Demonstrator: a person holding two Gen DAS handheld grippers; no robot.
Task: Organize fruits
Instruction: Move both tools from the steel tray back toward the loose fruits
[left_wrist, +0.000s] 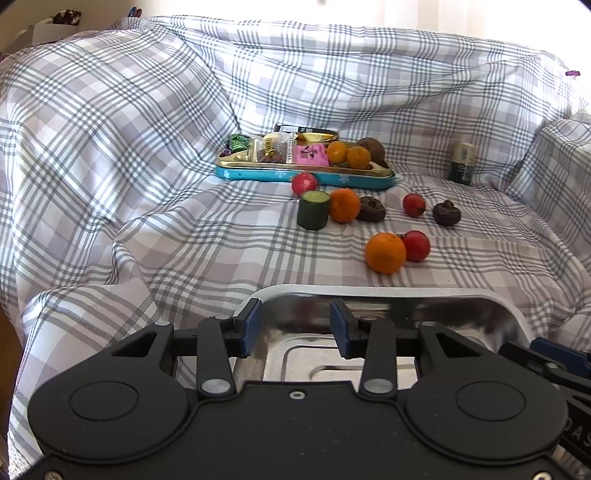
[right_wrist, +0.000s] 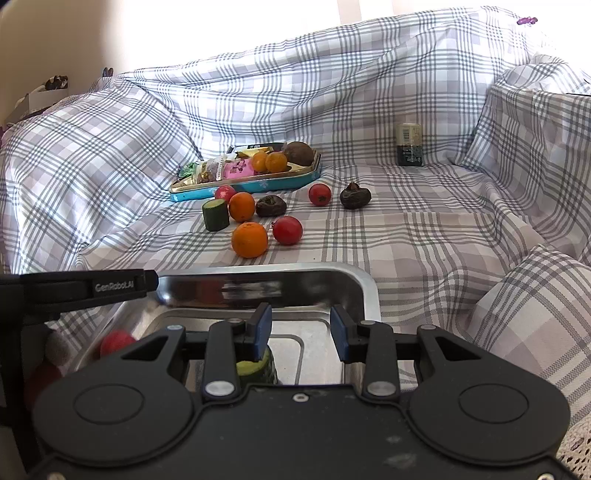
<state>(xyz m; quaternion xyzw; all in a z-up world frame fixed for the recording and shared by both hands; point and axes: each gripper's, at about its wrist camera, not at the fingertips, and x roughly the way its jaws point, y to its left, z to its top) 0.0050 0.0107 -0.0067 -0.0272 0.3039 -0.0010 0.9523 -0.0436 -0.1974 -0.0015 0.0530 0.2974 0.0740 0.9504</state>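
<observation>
A steel tray (left_wrist: 509, 314) (right_wrist: 364, 284) lies nearest, on the checked cloth. In the right wrist view a cucumber piece (right_wrist: 258, 369) and a red fruit (right_wrist: 116, 341) lie in it. Beyond it lie an orange (left_wrist: 385, 253) (right_wrist: 249, 240), a red tomato (left_wrist: 416, 245) (right_wrist: 287, 230), a cucumber piece (left_wrist: 313, 209) (right_wrist: 215, 214), a second orange (left_wrist: 344, 205) (right_wrist: 242, 206), dark fruits (left_wrist: 372, 209) (left_wrist: 446, 212) and small red fruits (left_wrist: 414, 205) (left_wrist: 304, 183). My left gripper (left_wrist: 295, 328) is open and empty over the tray. My right gripper (right_wrist: 301, 330) is open over it.
A blue tin (left_wrist: 258, 173) (right_wrist: 295, 181) at the back holds wrapped snacks, two oranges (left_wrist: 349, 154) and a brown fruit (left_wrist: 371, 148). A dark jar (left_wrist: 461, 162) (right_wrist: 409, 144) stands at the back right. Cloth rises in folds all around.
</observation>
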